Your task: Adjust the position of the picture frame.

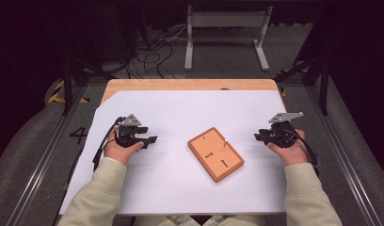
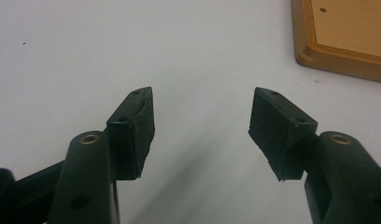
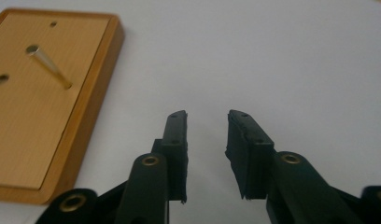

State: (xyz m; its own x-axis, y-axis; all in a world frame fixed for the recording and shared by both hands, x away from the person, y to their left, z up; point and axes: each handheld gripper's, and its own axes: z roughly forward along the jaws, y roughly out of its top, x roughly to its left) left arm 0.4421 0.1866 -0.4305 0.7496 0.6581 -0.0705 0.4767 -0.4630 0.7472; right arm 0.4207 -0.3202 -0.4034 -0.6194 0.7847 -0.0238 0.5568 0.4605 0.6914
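A person sits at a white-covered surface [image 1: 180,188] with a two-jaw gripper in each hand, and a wooden board [image 1: 215,154] lies between them, turned at an angle. The left gripper [image 1: 151,139] rests on the surface well to the board's left; in its own view the jaws stand wide apart with nothing between them, and a corner of the board [image 2: 340,37] shows at the upper right. The right gripper [image 1: 257,137] sits off the board's right edge, a little nearer to it, its jaws parted by a narrower gap and likewise empty.

One brass-coloured pin [image 3: 48,66] stands in the board [image 3: 44,107], leaning in the right gripper view, its pale tip [image 1: 226,140] catching the light near the board's far right edge in the high view. Dark slots [image 1: 209,155] and a small round hole [image 1: 204,138] mark the rest of the face, and these appear unfilled. No loose pin or other part lies on the white sheet within the frames.

Judged from this, the work on the board stands either at its outset or at a pause: one pin is seated, neither gripper touches the board, and whatever is to be done with the pin or the remaining openings has yet to be taken up.
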